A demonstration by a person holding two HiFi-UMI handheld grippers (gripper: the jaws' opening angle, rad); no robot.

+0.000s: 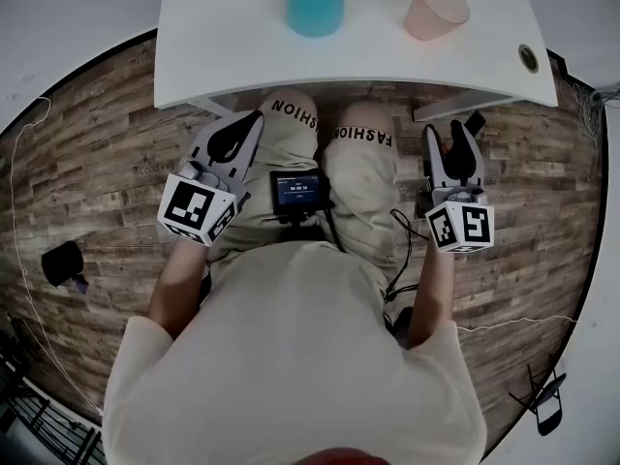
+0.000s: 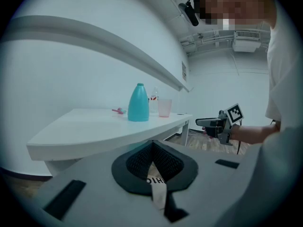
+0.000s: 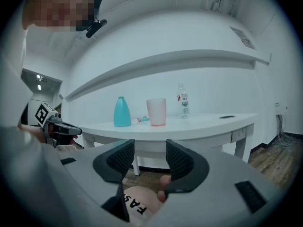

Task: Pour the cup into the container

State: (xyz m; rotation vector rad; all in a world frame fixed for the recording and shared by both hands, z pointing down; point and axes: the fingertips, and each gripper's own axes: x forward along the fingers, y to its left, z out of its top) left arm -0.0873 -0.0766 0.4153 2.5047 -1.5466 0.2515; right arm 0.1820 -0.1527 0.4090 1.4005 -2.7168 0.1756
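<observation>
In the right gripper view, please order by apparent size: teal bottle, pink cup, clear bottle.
1. teal bottle and pink cup: about alike, not ranked.
2. clear bottle: tallest but slimmest, and it seems farther back.

Head view: top edge cuts off blue container (image 1: 315, 3) neck and table (image 1: 242, 56) far side | cup (image 1: 436, 10) contents: I cannot tell | small pink-and-teal item (image 3: 143, 119) beside container: too small for me to name | clear bottle (image 2: 154, 98): half hidden behind container | lap screen (image 1: 297, 191) text: unreadable
</observation>
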